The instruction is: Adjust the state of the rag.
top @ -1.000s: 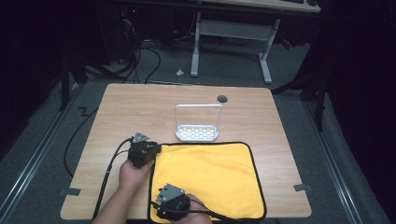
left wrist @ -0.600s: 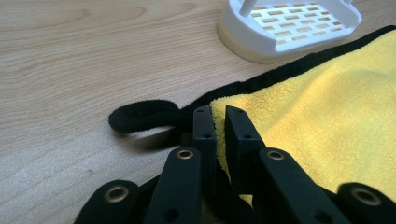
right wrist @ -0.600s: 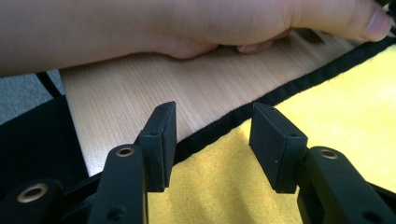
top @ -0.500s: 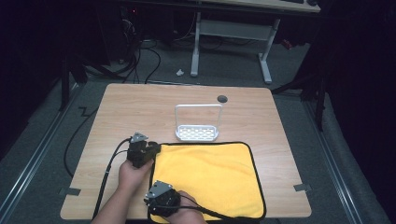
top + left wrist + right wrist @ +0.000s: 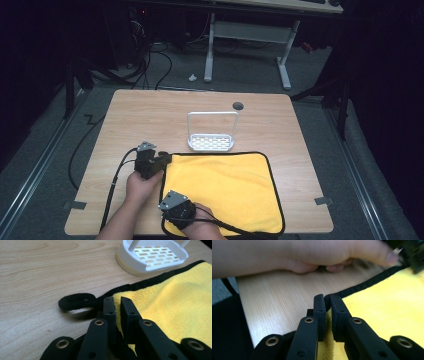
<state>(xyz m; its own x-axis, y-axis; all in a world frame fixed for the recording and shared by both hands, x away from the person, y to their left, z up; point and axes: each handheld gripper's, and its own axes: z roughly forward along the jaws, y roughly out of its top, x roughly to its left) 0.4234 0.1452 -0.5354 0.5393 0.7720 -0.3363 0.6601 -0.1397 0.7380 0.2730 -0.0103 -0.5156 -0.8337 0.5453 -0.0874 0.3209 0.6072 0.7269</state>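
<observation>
I have both grippers, left (image 5: 117,305) and right (image 5: 327,305), clamped on the yellow microfibre cloth's (image 5: 225,187) black-bound left edge, probably to lift it.

No legible text, labels, brand marks, numbers or signs were found on any surface in the three views.
</observation>
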